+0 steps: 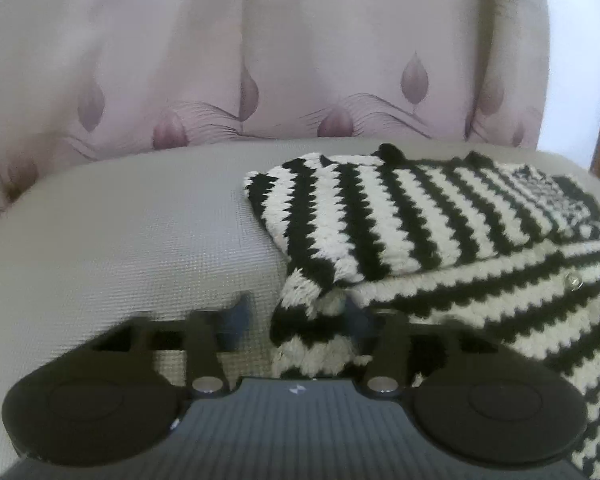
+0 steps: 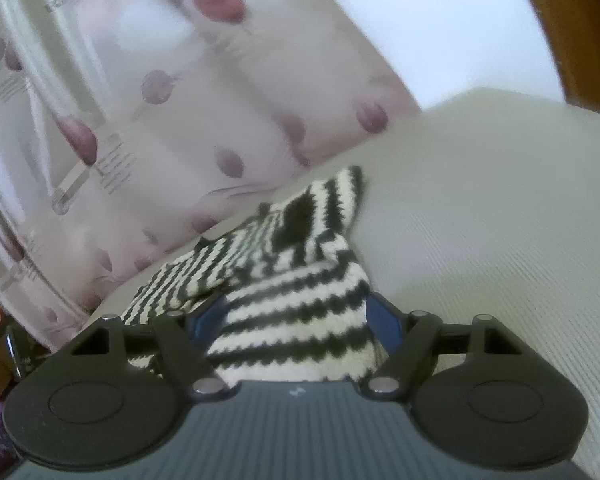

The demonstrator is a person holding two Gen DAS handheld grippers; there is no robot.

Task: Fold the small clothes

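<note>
A black-and-white striped knitted garment [image 1: 420, 224] lies on a grey cushioned surface [image 1: 120, 240], its far part folded over on itself. My left gripper [image 1: 296, 316] is open, and a near corner of the garment lies between its blue pads, against the right pad [image 1: 358, 316]. In the right wrist view the same garment [image 2: 296, 312] bunches up between the wide-apart pads of my right gripper [image 2: 300, 316]. The fabric fills the gap and rises in a peak [image 2: 340, 192] beyond it. Both grippers sit low over the surface.
A pale pink curtain [image 1: 260, 60] with purple leaf prints hangs just behind the grey surface. A brown wooden edge [image 2: 572, 20] shows at the far right. Bare cushion [image 2: 500, 220] extends right of the garment in the right wrist view and left of it in the left wrist view.
</note>
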